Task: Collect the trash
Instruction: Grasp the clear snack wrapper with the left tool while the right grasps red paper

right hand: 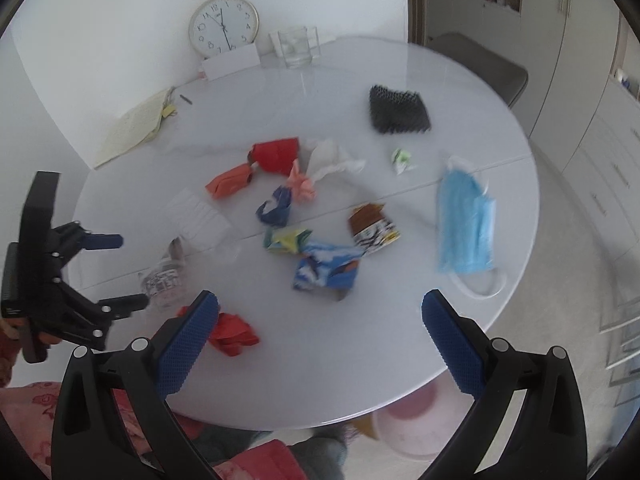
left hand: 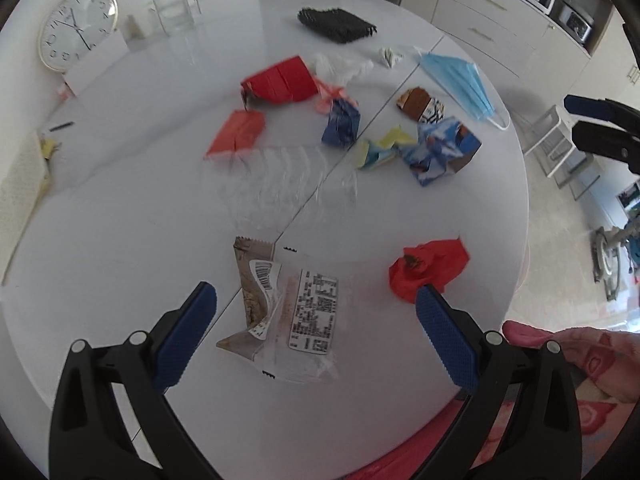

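Trash lies scattered on a round white table (left hand: 120,240). My left gripper (left hand: 316,332) hovers open over a clear labelled wrapper (left hand: 312,312) and a brown wrapper (left hand: 252,280) near the front edge, touching neither. A crumpled red wrapper (left hand: 428,270) sits beside its right finger. Farther off are a clear ribbed tray (left hand: 280,184), a blue face mask (left hand: 460,80), a red box (left hand: 280,80) and blue printed paper (left hand: 438,148). My right gripper (right hand: 320,340) is open and empty above the table's near edge, with the red wrapper (right hand: 234,332) by its left finger. The left gripper (right hand: 120,272) shows at its left.
A wall clock (left hand: 78,28), a glass container (left hand: 176,10) and a notepad (right hand: 132,128) stand at the table's back. A black mesh piece (right hand: 398,110) lies far right. A pink bin (right hand: 416,420) sits on the floor under the table edge. Cabinets line the right.
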{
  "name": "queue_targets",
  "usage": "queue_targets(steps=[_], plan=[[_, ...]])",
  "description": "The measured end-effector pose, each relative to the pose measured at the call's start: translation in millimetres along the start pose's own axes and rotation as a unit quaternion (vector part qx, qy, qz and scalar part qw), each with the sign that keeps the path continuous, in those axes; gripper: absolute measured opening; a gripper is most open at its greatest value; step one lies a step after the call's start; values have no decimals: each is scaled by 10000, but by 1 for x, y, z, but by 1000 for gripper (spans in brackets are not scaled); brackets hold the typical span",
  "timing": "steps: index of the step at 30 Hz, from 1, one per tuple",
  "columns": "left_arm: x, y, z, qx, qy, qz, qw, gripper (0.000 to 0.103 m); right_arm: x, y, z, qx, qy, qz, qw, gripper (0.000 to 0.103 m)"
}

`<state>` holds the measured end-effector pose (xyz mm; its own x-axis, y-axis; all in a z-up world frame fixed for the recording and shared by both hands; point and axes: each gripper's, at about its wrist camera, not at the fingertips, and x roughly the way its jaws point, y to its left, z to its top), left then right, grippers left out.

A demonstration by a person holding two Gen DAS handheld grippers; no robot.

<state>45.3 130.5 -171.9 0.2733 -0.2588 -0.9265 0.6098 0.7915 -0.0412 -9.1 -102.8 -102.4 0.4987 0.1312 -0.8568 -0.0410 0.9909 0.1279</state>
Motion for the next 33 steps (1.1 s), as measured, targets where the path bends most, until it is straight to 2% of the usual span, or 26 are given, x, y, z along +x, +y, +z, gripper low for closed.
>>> queue_targets(steps=[7, 13, 17, 20, 21, 22, 24, 28, 33], plan=[[39, 15, -9, 228, 424, -361, 9982, 94, 21, 17, -13, 375, 318, -324, 9983, 101], [45, 27, -11, 163, 394, -712, 9965, 94, 34, 22, -19, 673, 497, -433, 9956, 101], [54, 26, -12, 345, 565, -787, 9947, 93, 43, 29, -19, 632, 591, -428, 9953, 101], [58, 23, -12, 452, 613, -851, 9935, 73, 46, 34, -17, 524, 617, -365, 9960, 101], [60, 23, -13, 446, 649, -854, 9932, 61, 47, 36, -17, 492, 638, -341, 9962, 101], [61, 23, -14, 439, 653, -823, 9935, 56, 48, 38, -16, 451, 661, -315, 9963, 101], [59, 24, -16, 477, 568, -786, 9941, 52, 51, 44, -15, 307, 714, -176, 9968, 101], [52, 35, -17, 263, 462, -1030, 9933, 42, 59, 66, -16, -253, 793, 181, 9964, 101], [34, 48, -21, 71, 282, -1074, 9938, 40, 82, 101, -22, -1294, 977, 237, 9865, 101]])
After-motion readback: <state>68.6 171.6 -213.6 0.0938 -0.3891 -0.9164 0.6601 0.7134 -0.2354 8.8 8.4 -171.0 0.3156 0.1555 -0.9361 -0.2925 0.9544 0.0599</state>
